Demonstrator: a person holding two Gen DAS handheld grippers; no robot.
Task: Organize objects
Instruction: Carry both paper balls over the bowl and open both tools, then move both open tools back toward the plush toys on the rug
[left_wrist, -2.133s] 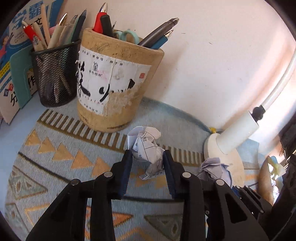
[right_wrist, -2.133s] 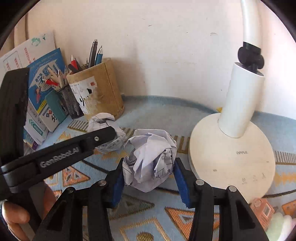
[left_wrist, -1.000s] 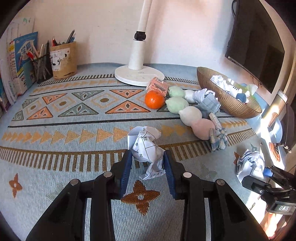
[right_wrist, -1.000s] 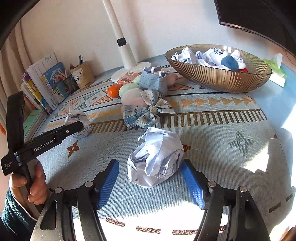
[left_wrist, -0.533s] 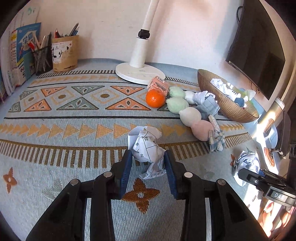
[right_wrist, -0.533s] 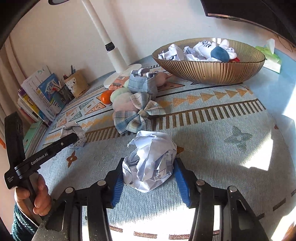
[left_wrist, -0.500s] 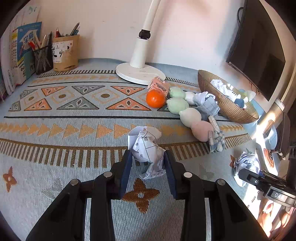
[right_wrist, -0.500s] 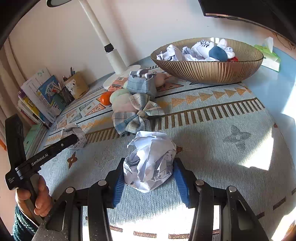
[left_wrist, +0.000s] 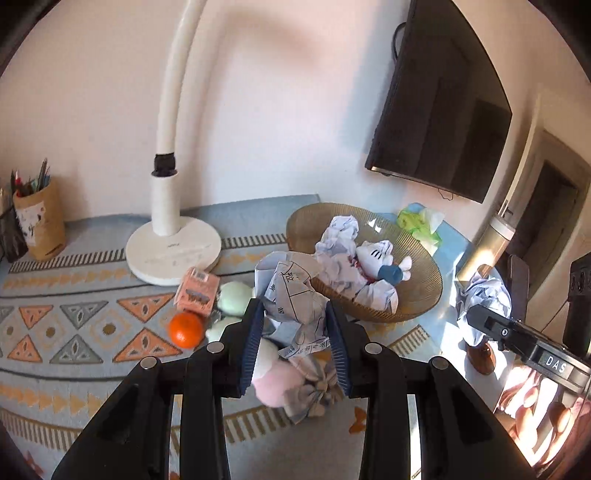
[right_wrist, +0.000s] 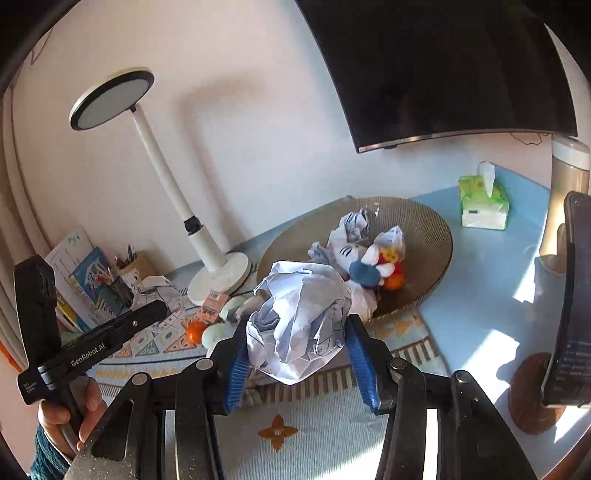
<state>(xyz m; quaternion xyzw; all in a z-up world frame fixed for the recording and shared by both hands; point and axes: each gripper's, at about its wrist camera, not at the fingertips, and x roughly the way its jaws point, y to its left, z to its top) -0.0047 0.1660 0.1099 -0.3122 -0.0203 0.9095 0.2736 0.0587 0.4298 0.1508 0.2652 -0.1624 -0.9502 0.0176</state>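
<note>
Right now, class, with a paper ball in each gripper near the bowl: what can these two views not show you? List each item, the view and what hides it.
- Bowl bottom, both views: hidden by paper and a plush toy.
- Soft toys, left wrist view: partly hidden by the left gripper and its paper ball.
- Print on the right gripper's paper ball: too small.
- Lamp head, left wrist view: cut off.

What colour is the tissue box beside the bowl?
Green and white tissue box, clearest in the right wrist view.

"GenRobot.AI" on left tongs (right_wrist: 147, 312)
</note>
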